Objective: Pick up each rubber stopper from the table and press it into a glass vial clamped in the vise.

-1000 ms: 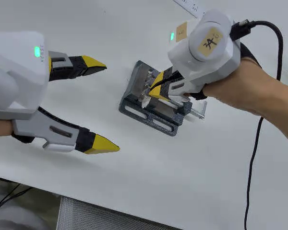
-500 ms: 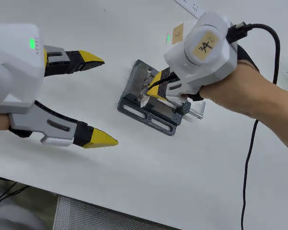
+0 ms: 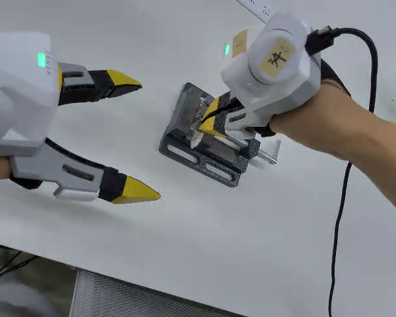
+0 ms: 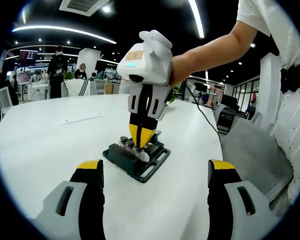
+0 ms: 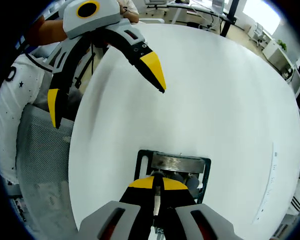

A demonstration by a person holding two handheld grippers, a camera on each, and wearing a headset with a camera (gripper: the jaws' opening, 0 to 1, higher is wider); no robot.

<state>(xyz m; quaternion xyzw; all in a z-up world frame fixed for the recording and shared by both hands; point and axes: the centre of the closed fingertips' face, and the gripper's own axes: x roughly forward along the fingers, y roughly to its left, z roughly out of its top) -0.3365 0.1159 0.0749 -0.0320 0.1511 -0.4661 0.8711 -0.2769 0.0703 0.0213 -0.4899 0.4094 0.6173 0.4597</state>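
Observation:
A dark grey vise [image 3: 199, 158] sits on the white table with glass vials [image 3: 197, 138] clamped in it. My right gripper [image 3: 208, 125] is shut, its yellow tips pressed down onto the vials at the vise jaws. What lies under the tips is hidden. In the left gripper view the right gripper [image 4: 141, 136] points straight down on the vise [image 4: 140, 167], beside vials with dark stoppers [image 4: 123, 140]. My left gripper [image 3: 133, 137] hovers wide open to the left of the vise, with nothing between its fingers [image 4: 90, 167]. In the right gripper view the shut tips [image 5: 157, 184] cover the vise [image 5: 172, 162].
A black cable [image 3: 343, 198] runs from the right gripper across the table's right side. The table's front edge [image 3: 152, 277] is close below the left gripper. White tabletop [image 3: 185, 218] lies bare in front of the vise.
The right gripper stays shut on top of the vise, and the left stays open. The whole picture has shifted slightly.

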